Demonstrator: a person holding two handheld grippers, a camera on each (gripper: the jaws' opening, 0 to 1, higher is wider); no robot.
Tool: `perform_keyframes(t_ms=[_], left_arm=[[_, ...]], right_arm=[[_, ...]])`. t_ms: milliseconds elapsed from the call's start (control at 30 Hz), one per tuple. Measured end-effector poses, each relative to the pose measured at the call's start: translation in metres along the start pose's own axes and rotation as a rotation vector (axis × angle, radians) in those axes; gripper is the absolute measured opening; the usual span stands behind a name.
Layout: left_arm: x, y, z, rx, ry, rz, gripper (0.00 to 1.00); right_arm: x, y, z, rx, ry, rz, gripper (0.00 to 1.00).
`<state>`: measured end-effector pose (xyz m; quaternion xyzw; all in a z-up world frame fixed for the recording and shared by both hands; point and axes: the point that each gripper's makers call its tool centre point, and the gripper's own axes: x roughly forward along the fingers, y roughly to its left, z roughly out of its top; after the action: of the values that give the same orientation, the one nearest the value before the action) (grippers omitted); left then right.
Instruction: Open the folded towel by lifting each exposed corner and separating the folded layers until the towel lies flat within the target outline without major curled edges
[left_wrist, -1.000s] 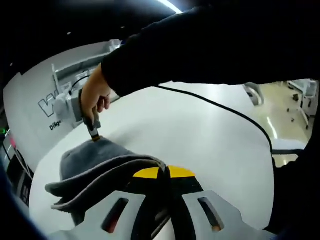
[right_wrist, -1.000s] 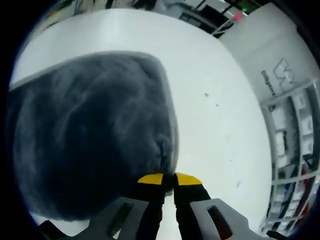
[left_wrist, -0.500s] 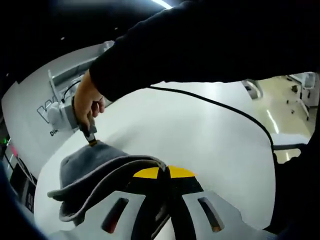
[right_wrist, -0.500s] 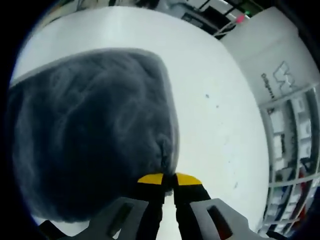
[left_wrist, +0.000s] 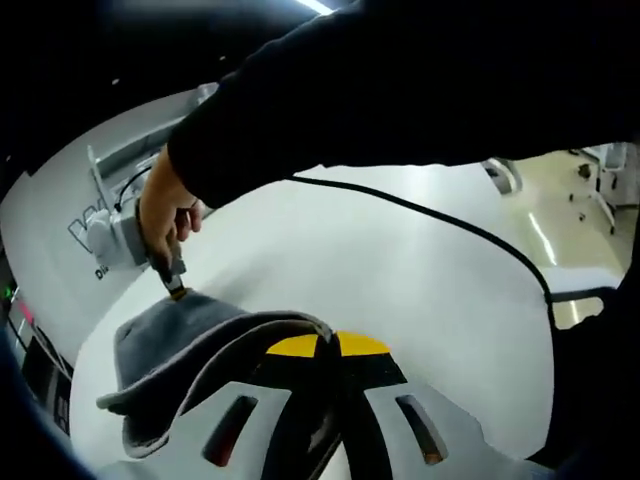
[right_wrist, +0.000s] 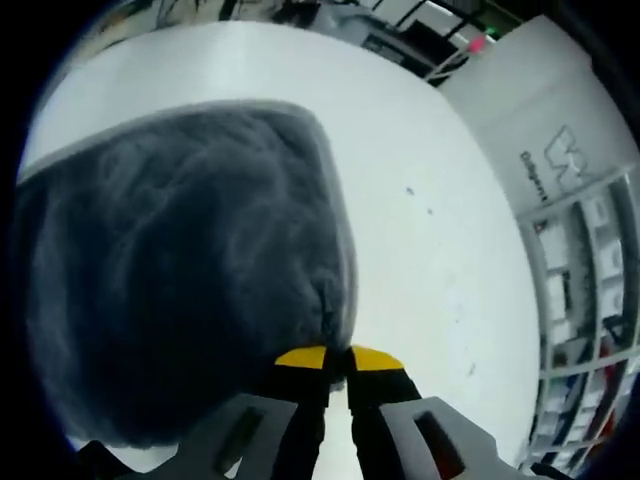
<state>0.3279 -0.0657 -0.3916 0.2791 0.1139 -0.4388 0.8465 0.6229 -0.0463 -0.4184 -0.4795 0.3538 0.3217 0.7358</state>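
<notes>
I keep both tools closed on the grey towel (left_wrist: 190, 335), lifted over the white worktop (left_wrist: 400, 270): left tool (left_wrist: 318, 345) pinches its near edge, right tool (left_wrist: 176, 287) its far corner.

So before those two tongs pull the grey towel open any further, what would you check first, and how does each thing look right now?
1. Left tongs shut on the towel edge: ok.
2. Right tongs shut on the towel corner: ok.
3. Layers separating: ok, the upper layer arches above the lower one in the left gripper view.
4. Towel lying flat: not ok, it is lifted and curved.
5. Black cable away from the towel: ok.
6. Target outline on the white table: cannot tell.
</notes>
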Motion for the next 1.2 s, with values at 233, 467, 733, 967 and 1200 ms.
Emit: perform_keyframes(t_ms=[233,467,733,967,1200], left_arm=[[0.007,-0.005,0.006,0.016,-0.001,-0.008,0.03],[0.02,-0.015,0.014,0.029,-0.01,-0.029,0.03],[0.033,-0.025,0.024,0.059,-0.014,-0.049,0.03],[0.042,-0.031,0.03,0.074,-0.013,-0.061,0.03],[0.051,-0.041,0.038,0.11,-0.017,-0.063,0.03]], right_arm=[[-0.002,-0.006,-0.013,0.0,0.013,-0.016,0.01],[-0.006,-0.011,-0.026,0.044,-0.015,-0.008,0.01],[-0.008,-0.014,-0.043,0.035,0.009,-0.02,0.01],[-0.01,-0.02,-0.058,0.048,0.008,-0.025,0.02],[-0.013,-0.023,-0.071,0.058,0.0,-0.031,0.02]])
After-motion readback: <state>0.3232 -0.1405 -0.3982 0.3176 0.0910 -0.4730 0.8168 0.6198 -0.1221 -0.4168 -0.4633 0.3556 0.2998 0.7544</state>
